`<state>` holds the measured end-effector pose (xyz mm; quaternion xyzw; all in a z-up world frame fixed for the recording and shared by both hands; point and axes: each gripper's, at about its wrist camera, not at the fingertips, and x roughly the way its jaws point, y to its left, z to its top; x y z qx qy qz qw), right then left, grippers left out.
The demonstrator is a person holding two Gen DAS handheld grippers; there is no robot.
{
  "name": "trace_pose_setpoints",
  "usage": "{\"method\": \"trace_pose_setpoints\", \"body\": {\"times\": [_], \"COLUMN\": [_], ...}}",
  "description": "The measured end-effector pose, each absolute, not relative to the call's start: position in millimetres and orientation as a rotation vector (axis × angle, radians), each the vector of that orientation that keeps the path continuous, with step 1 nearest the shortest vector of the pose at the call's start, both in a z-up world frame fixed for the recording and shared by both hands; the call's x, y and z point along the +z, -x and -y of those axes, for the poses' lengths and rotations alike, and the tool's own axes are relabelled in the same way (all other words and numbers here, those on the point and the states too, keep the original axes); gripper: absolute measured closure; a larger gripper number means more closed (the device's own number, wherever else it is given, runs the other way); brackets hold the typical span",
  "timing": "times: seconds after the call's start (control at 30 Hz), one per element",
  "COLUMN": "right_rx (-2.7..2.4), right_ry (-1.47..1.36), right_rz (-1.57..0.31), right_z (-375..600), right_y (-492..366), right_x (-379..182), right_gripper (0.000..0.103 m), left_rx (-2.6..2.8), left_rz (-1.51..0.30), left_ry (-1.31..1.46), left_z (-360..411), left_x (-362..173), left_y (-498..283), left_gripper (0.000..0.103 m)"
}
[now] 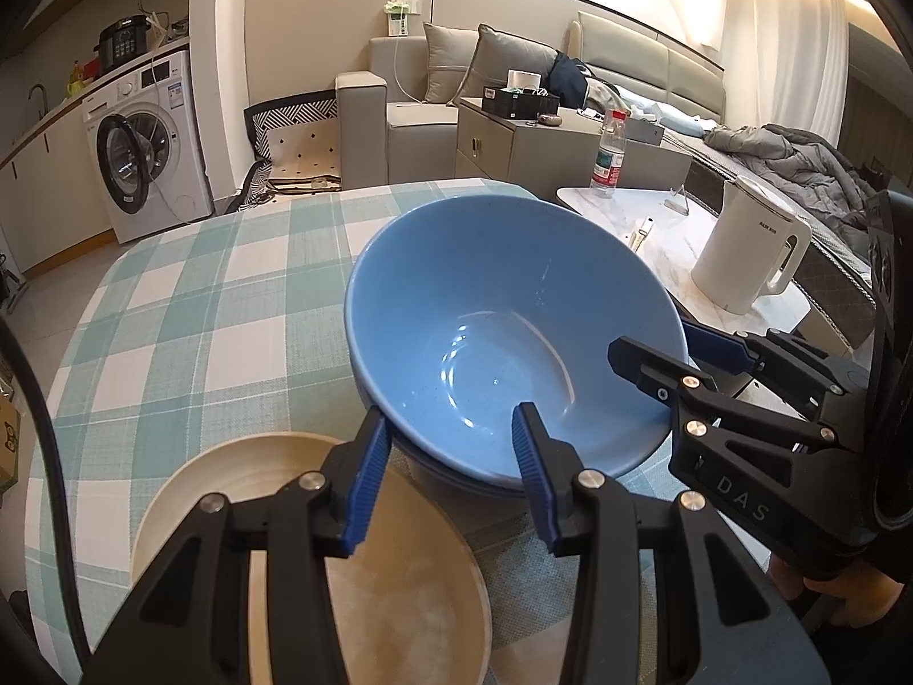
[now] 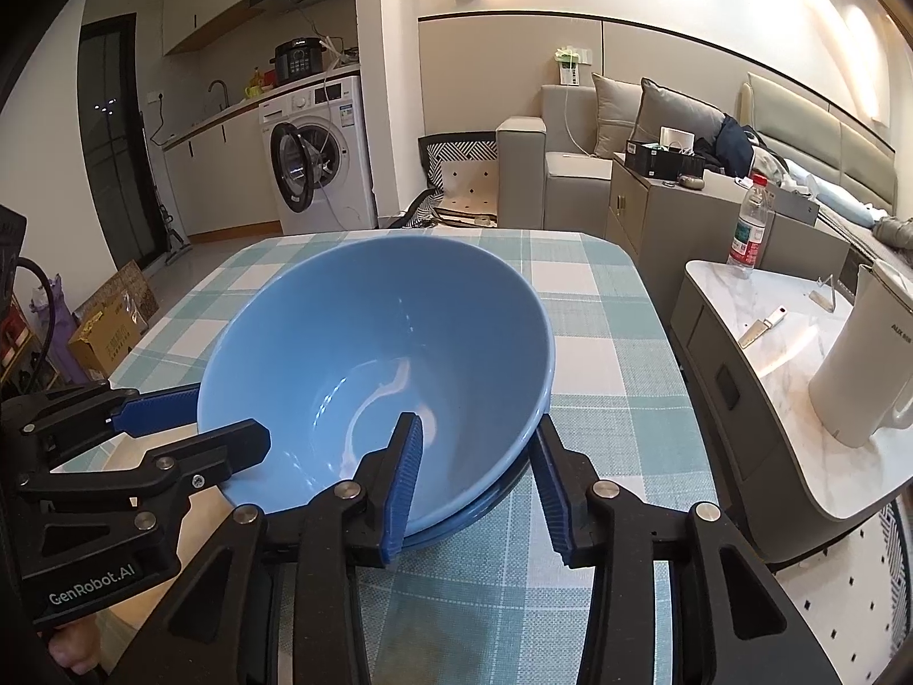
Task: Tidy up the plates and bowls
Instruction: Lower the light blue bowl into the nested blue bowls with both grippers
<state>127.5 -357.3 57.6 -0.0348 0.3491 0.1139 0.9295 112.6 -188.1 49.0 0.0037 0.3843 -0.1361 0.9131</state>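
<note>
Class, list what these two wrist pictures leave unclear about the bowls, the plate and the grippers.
- How many bowls lie under the top blue bowl: both views, it covers all but their rims.
- The beige plate: left view, its near part is hidden by the left gripper; right view, barely seen.
- Whether the right gripper presses the rim: pads straddle it, contact unclear.
- Kettle: cut off by the right view's edge.

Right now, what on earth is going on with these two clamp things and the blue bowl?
A person holds a two-finger gripper in each hand, tidying dishes on a checked tablecloth. The left gripper and the right gripper each straddle the rim of the blue bowl, one finger inside and one outside, jaws open rather than pinching. The bowl sits tilted on what looks like another bowl beneath. A beige plate lies beside it.
</note>
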Motion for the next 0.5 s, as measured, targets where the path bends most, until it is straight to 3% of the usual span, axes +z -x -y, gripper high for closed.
{"method": "trace_pose_setpoints", "body": {"times": [0.5], "right_rx": [0.257], "right_ry": [0.078], "right_rz": [-0.714], "right_z": [351.3], "right_y": [-124.3], "right_x": [55.8], "right_gripper": [0.048], "left_rx": [-0.253], "left_rz": [-0.791], "left_ry": [-0.044], "left_z": [189.1], "left_x": [46.6], "left_y": [-113.9], "left_gripper": [0.057]}}
